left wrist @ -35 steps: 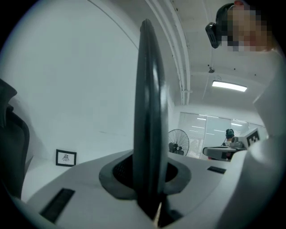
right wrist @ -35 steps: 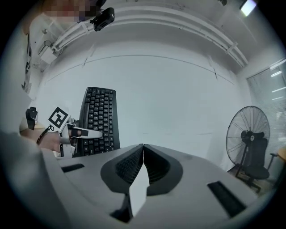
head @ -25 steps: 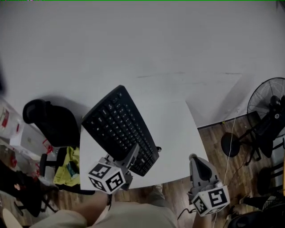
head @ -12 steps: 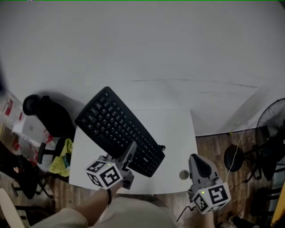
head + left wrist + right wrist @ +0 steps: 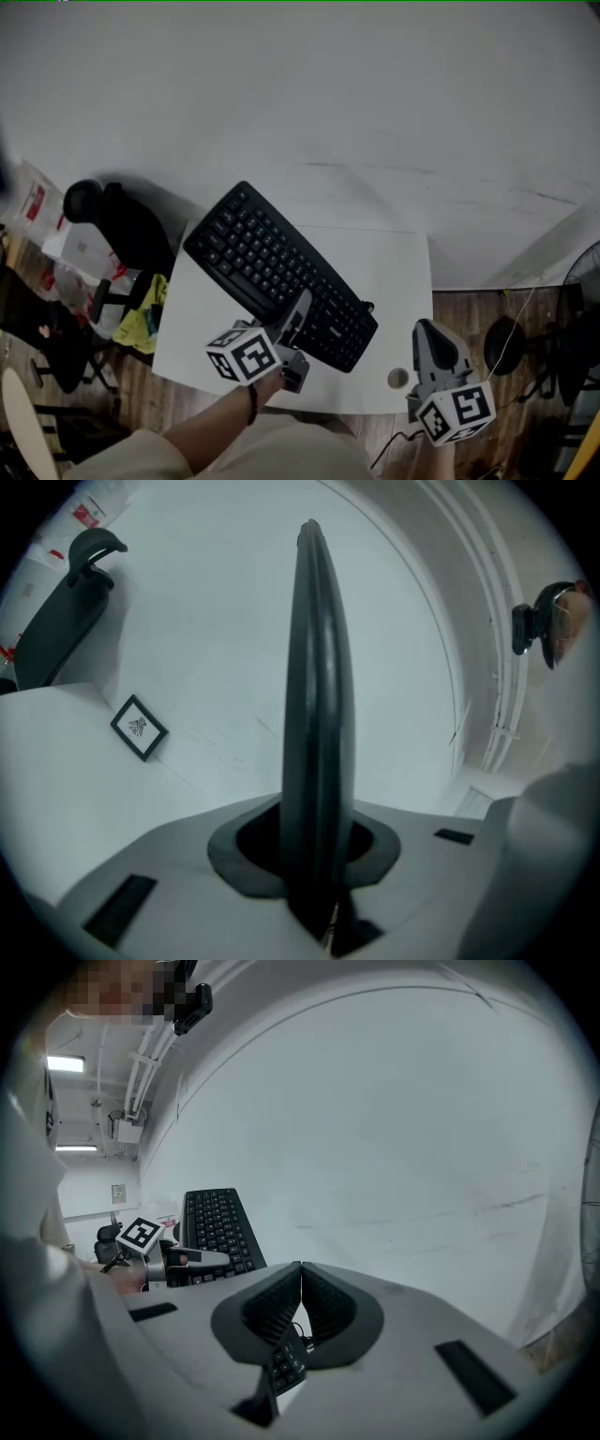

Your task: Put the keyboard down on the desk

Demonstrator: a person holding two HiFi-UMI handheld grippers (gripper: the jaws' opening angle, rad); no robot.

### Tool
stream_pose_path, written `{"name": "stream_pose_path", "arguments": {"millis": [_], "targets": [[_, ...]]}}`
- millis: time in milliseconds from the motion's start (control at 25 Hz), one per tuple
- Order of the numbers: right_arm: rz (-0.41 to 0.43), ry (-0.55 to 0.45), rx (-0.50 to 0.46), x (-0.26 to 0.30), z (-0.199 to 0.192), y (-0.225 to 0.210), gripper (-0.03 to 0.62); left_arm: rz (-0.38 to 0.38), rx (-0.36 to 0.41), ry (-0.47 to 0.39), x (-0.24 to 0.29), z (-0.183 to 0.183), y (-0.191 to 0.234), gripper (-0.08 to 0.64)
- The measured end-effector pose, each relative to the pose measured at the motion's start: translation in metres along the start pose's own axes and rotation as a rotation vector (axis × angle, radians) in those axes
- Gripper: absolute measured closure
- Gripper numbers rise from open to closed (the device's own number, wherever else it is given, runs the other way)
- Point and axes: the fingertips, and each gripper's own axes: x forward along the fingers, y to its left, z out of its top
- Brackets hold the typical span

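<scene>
Keyboard (image 5: pixel 314 714) was edge-on between the jaws in the left gripper view, a dark blade rising straight up with both pads pinching its near long edge, and that was a firm hold by the look of it. From the head view the left gripper (image 5: pixel 298 317) had it from the six o'clock side, the board (image 5: pixel 272 272) running from ten o'clock to four o'clock across the white desk (image 5: pixel 398 267), its far end poking past the desk's ten o'clock corner. It looked tilted and not yet resting flat (hard to be sure from above). Over at five o'clock the right gripper (image 5: pixel 429 330) hung off the desk's near corner, jaws pressed together on nothing, beside a small round thing (image 5: pixel 397 378) on the desktop. So the step in hand, I'd judge, was the carry-and-lower. The next move called for swinging the board fully over the desk, levelling it, setting it down flat, and only then spreading the jaws.
</scene>
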Motion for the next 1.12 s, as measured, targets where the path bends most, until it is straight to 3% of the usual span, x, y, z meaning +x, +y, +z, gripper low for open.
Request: {"name": "stream_pose_path", "arguments": {"millis": [280,480,760,1000,1120], "targets": [[-0.012,-0.009,0.01,0.015,0.006,0.001,0.566,0.005,-0.152,0.007,0.023,-0.01,0.013,0.471],[-0.039,-0.026,-0.103,0.037,0.024,0.003,0.566,-0.009,-0.244,0.002,0.053,-0.017,0.024,0.471],[-0.037,-0.03,-0.039,0.065,0.025,-0.012,0.566,0.004,-0.26,0.008,0.101,-0.022,0.053,0.471],[-0.037,0.018,-0.008,0.093,0.006,-0.024,0.566,0.035,-0.417,-0.011,0.136,-0.039,0.088,0.471],[-0.034,0.049,0.012,0.108,-0.01,-0.03,0.566,0.061,-0.457,-0.013,0.152,-0.05,0.112,0.471]]}}
